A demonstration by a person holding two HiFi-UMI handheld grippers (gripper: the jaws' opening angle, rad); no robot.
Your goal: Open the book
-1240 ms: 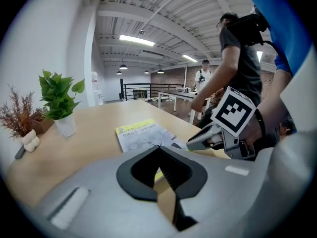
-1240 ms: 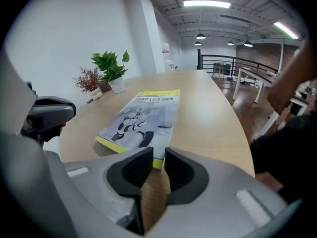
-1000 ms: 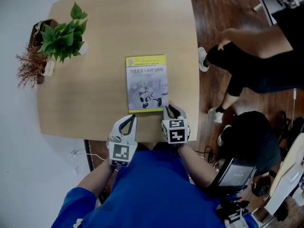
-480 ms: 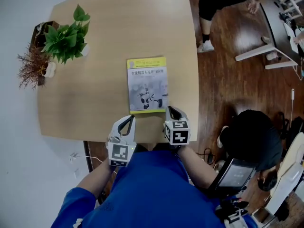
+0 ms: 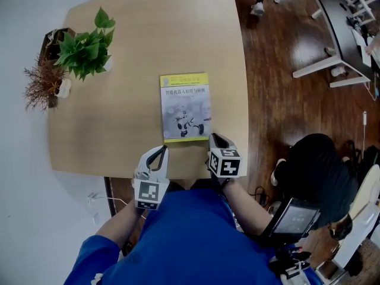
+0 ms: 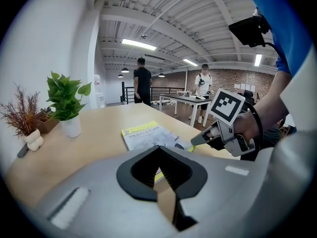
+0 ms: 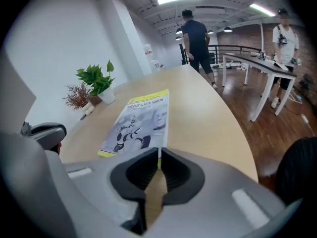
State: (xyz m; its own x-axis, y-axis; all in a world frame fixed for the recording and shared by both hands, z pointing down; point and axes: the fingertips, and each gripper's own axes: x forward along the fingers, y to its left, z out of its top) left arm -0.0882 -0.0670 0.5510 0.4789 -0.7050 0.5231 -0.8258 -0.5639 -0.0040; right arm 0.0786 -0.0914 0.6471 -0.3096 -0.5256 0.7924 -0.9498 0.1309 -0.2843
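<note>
A closed book (image 5: 185,107) with a yellow and grey cover lies flat on the wooden table (image 5: 119,129), near its front right. In the right gripper view the book (image 7: 141,120) runs away from the jaws, and its near right corner sits in the thin slit between them. My right gripper (image 5: 212,138) (image 7: 159,155) is pinched on that corner. My left gripper (image 5: 161,151) (image 6: 159,150) hovers over the table's front edge, left of the book (image 6: 148,135), shut and holding nothing. The left gripper view also shows the right gripper (image 6: 198,139) at the corner.
A green potted plant (image 5: 86,46) and a dried plant (image 5: 40,85) stand at the table's far left. The table's right edge (image 5: 244,100) is close to the book. A seated person (image 5: 314,165) and desks (image 5: 338,34) are on the right, over wooden floor.
My right gripper has tilted and settled at the book's near right corner. The left gripper has hardly moved. A person at the top right has walked almost out of view.
</note>
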